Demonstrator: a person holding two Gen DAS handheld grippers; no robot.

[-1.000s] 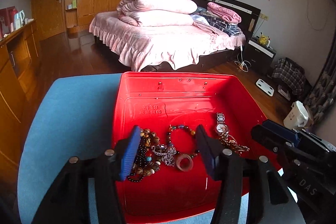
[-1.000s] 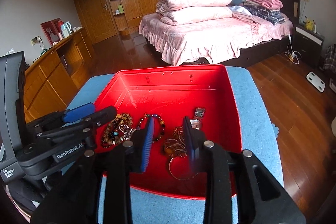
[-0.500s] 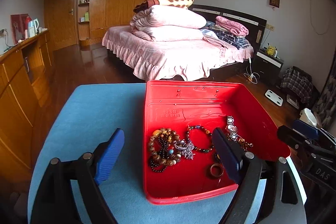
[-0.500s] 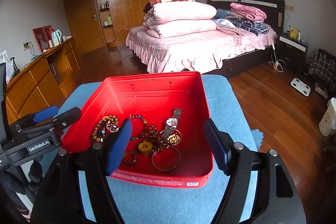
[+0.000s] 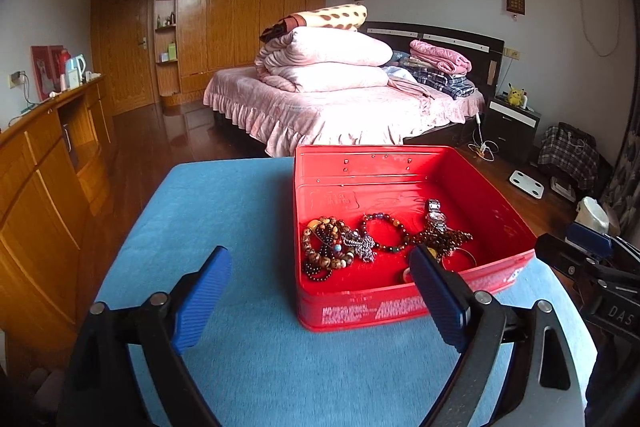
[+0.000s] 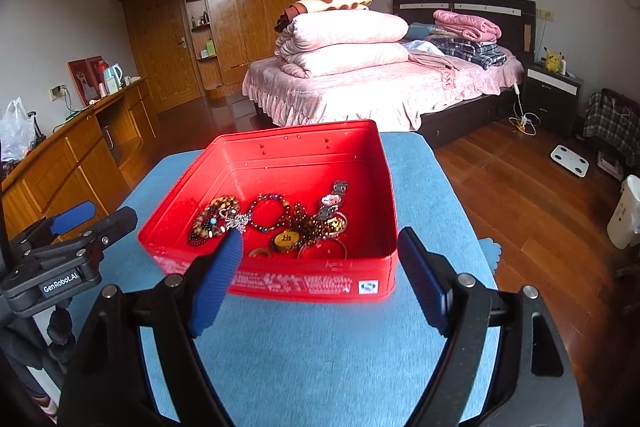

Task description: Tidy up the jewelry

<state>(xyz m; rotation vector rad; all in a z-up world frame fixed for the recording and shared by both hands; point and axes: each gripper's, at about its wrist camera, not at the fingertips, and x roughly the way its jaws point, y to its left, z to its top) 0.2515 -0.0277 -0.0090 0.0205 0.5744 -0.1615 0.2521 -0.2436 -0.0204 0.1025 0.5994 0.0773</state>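
The jewelry, a tangle of beaded bracelets (image 5: 326,249), a metal-strap wristwatch (image 6: 331,201) and a round amber pendant (image 6: 285,239), lies on the floor of the shallow red rectangular tin tray (image 5: 400,163), ahead of both claws. We hold our left claw (image 5: 320,291) over the blue carpet-like bench top (image 5: 224,211), its blue ribbed fingers (image 5: 202,301) wide apart and opening, with nothing between them; the tray's near left corner sits just beyond its right finger. Our right claw (image 6: 320,277) also has its jaws apart and opening, empty, pointing at the tray's near wall, which runs across the gap between its fingers. The bracelets lie just past its left finger, the pendant at the middle of the gap. Beyond the bench we see a bed with pink covers (image 6: 380,91) and wooden wardrobes (image 6: 248,7).
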